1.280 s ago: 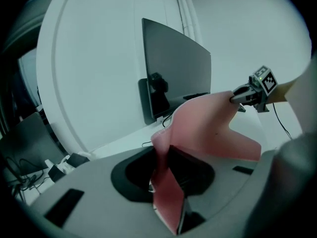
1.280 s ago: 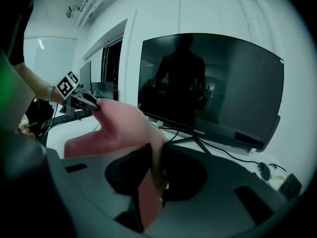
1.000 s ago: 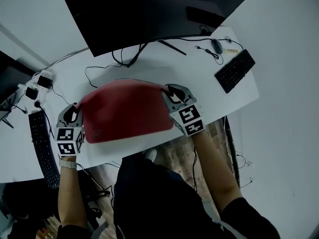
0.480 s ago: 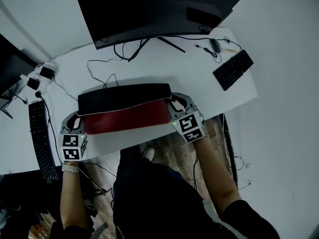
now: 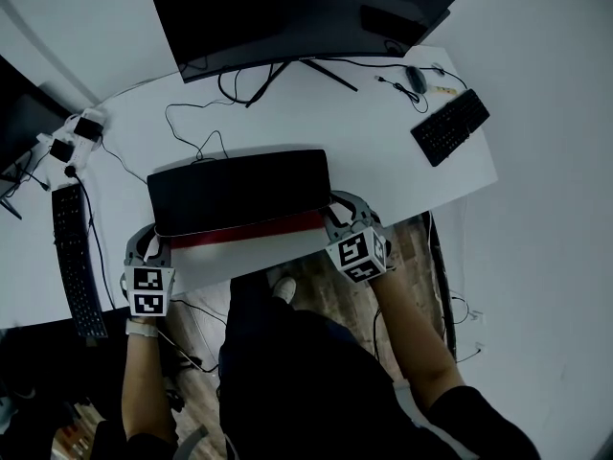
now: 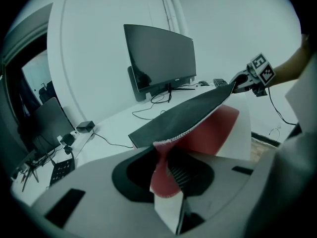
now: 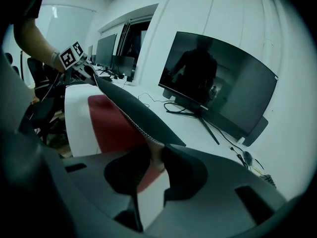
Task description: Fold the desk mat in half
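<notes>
The desk mat [image 5: 239, 192] lies folded over on the white desk, its black underside facing up and a red strip [image 5: 259, 230] showing along the near edge. My left gripper [image 5: 156, 242] is shut on the mat's left corner, near the desk's front edge. In the left gripper view the red corner [image 6: 161, 155] is pinched in the left gripper [image 6: 166, 165]. My right gripper [image 5: 335, 214] holds the right corner. In the right gripper view the mat [image 7: 129, 103] runs into the right gripper [image 7: 156, 157], whose jaws are opening with the corner still between them.
A large dark monitor [image 5: 306, 8] stands at the back with cables [image 5: 196, 137] trailing toward the mat. A black keyboard [image 5: 450, 127] and a mouse [image 5: 416, 80] lie at the right. Another keyboard [image 5: 72, 257] and plugs [image 5: 72, 142] sit at the left. The desk's front edge [image 5: 249, 274] is just below the grippers.
Both grippers pulled the lifted mat edge toward me and down. The red face, wide open a second ago, is now covered by the black underside except a thin strip.
</notes>
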Demonstrator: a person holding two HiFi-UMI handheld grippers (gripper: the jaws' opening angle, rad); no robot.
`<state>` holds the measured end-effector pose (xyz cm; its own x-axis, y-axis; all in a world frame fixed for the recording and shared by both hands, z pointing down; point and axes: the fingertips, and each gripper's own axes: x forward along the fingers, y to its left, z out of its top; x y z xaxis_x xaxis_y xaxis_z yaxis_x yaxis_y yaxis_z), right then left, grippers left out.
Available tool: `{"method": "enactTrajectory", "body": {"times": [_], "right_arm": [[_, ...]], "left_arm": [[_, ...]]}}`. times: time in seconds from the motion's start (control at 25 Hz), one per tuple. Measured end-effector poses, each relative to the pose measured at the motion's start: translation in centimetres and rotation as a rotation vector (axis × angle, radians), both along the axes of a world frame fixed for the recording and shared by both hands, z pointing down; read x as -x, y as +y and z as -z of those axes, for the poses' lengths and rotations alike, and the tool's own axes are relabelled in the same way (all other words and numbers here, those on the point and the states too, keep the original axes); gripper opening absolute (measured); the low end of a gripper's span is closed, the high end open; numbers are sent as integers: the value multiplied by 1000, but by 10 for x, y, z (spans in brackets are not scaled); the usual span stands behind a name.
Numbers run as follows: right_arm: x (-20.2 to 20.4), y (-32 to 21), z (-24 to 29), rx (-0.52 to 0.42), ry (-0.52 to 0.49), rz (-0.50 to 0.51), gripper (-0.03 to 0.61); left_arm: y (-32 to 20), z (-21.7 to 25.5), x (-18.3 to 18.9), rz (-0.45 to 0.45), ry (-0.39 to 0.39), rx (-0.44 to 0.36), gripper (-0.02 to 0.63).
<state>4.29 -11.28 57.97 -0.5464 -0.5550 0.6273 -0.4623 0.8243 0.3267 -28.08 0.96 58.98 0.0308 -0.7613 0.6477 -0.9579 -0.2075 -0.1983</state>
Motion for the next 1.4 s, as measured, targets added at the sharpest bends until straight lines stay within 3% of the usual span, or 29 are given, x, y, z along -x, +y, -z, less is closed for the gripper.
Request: {"method": "enactTrajectory", "body": {"times": [0.68, 1.08, 1.4], "right_arm": [[-10, 34, -71, 76, 142, 7, 120], [-19, 39, -87, 129, 178, -7, 140], [-25, 48, -83, 165, 184, 1, 171]], "left_arm": [[28, -59, -1, 0, -29, 121, 109], [44, -79, 1, 26, -8, 181, 133], [54, -81, -2, 32, -40, 224, 140]]}}
